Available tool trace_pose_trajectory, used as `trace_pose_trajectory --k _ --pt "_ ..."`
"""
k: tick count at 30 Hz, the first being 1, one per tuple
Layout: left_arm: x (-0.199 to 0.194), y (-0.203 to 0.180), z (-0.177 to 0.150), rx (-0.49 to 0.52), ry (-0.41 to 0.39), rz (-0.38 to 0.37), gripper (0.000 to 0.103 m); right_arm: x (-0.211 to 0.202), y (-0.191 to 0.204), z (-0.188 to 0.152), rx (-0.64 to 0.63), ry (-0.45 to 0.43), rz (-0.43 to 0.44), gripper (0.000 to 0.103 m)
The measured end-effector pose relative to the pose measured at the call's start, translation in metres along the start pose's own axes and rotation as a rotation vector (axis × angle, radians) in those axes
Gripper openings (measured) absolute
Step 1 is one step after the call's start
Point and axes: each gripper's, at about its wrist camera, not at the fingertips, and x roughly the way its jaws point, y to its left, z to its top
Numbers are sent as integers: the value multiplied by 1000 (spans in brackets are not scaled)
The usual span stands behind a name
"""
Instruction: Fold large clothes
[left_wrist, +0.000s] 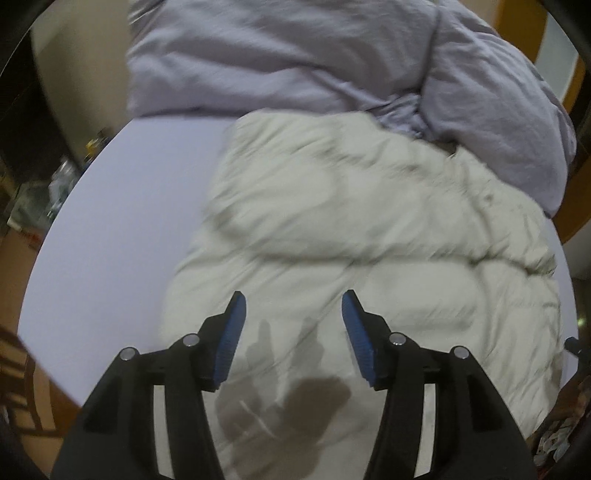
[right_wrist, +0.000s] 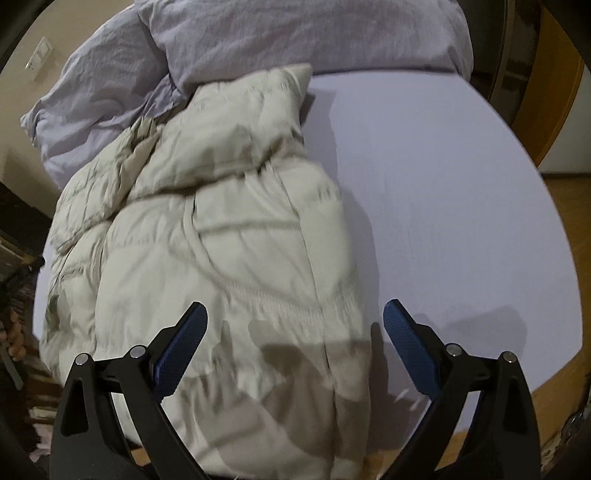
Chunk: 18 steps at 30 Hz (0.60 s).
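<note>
A cream quilted puffer jacket (left_wrist: 351, 236) lies bunched on a lavender bed sheet (left_wrist: 122, 229). In the right wrist view the jacket (right_wrist: 221, 229) fills the left and middle, with an elastic hem band across it. My left gripper (left_wrist: 293, 302) is open and empty, hovering above the jacket's near part. My right gripper (right_wrist: 295, 314) is open wide and empty, above the jacket's near right edge, its right finger over bare sheet (right_wrist: 443, 206).
A crumpled lavender duvet (left_wrist: 295, 55) lies at the far end of the bed, touching the jacket's far edge; it also shows in the right wrist view (right_wrist: 258, 33). Wooden floor (right_wrist: 565, 206) and a wooden door frame (right_wrist: 546, 110) lie to the right. Clutter (left_wrist: 48, 184) sits left of the bed.
</note>
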Motion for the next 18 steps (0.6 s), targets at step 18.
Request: trace_pose_trajectory --k 18 --pt "-3 89 -92 -150 113 -44 63 8 -28 -45 19 145 79 82"
